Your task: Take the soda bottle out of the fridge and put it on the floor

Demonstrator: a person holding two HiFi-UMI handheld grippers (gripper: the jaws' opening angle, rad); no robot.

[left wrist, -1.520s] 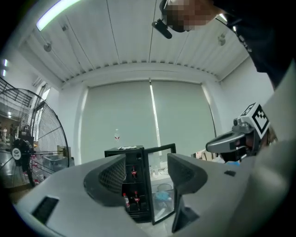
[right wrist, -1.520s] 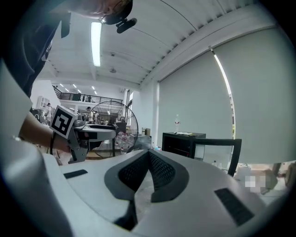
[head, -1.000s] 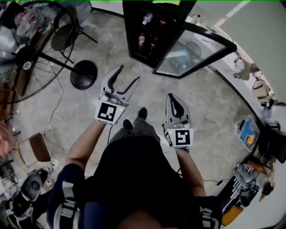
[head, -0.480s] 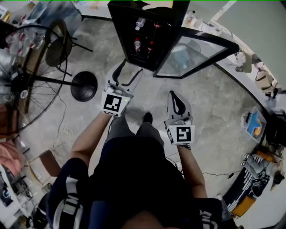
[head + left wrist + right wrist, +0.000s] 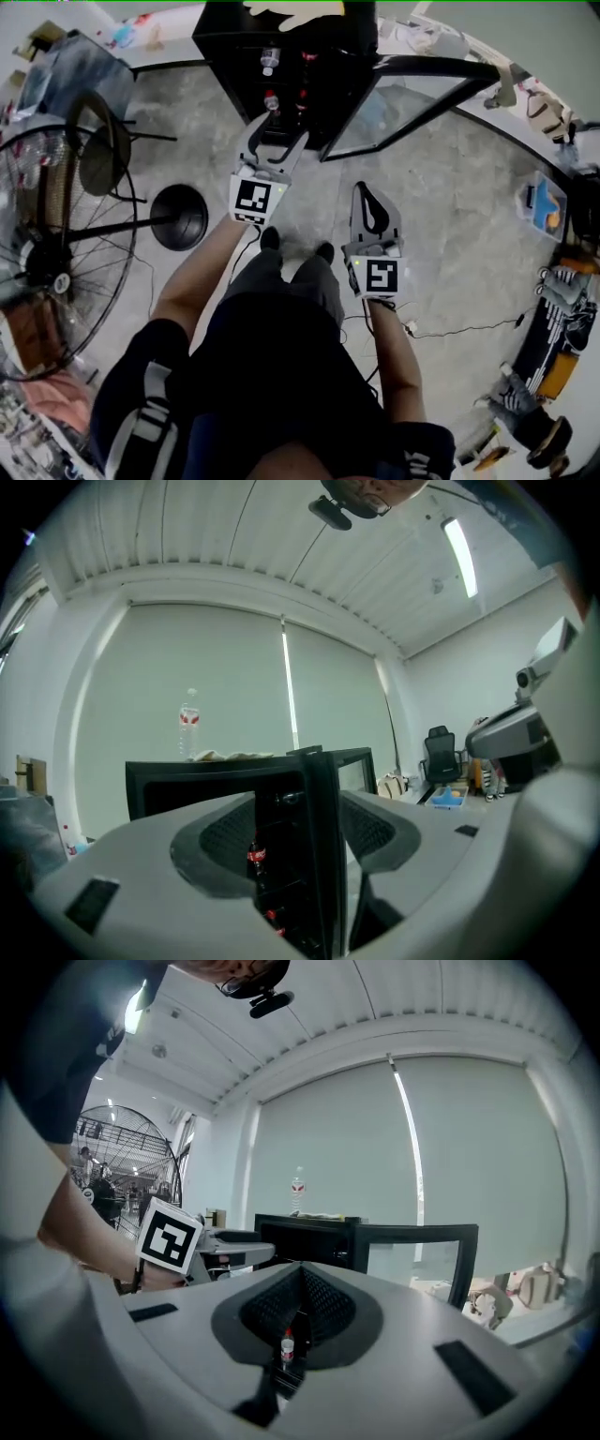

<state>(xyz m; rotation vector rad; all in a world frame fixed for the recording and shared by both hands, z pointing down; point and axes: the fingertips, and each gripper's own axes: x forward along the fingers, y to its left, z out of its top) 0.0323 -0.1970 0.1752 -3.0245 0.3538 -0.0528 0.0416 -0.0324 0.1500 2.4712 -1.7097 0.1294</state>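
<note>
The black fridge point(image 5: 234, 37) stands at the top of the head view, its glass door point(image 5: 412, 103) swung open to the right. Bottles stand on its shelves: one with a pale cap point(image 5: 270, 61) and a red-capped soda bottle point(image 5: 272, 98) below it. In the left gripper view a dark soda bottle point(image 5: 255, 855) with a red label shows between the fingers. My left gripper point(image 5: 278, 131) is open and empty, its tips just in front of the fridge opening. My right gripper point(image 5: 370, 202) is shut on nothing and hangs further back, over the floor.
A large fan point(image 5: 56, 234), a round black stand base point(image 5: 180, 216) and a chair point(image 5: 103, 155) fill the left. A clear water bottle point(image 5: 297, 1192) stands on top of the fridge. Cables point(image 5: 441, 330) lie on the concrete floor at right, near shoes and a blue tray point(image 5: 544, 206).
The person has walked toward the fridge, which is now nearer. Both grippers moved forward with them; the left gripper's tips went from over the floor to the fridge opening.
</note>
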